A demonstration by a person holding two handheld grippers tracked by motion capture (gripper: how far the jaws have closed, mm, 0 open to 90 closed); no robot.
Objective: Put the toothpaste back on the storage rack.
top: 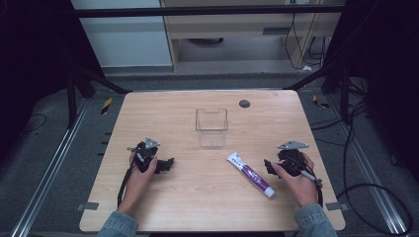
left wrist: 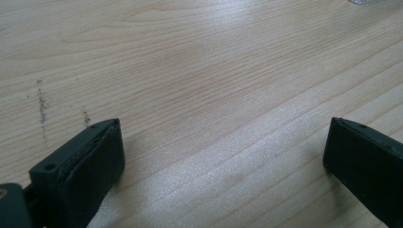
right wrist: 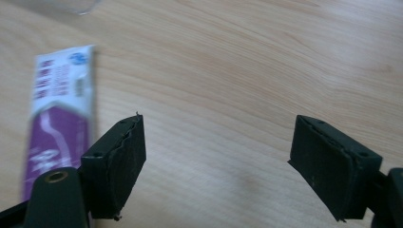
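Observation:
A white and purple toothpaste tube (top: 250, 174) lies flat at the table's front right, cap toward the near edge. In the right gripper view the tube (right wrist: 59, 114) lies just left of the jaws. A clear plastic box (top: 211, 127) stands upright at the table's middle. My right gripper (top: 269, 166) rests on the wood just right of the tube, open, with bare wood between its jaws (right wrist: 216, 164). My left gripper (top: 169, 163) rests at the front left, open, over bare wood (left wrist: 223, 156).
The wooden table (top: 207, 207) has a dark round cap (top: 244, 103) near its back edge. Black frame legs and cables stand beside the table on both sides. A cabinet stands behind it.

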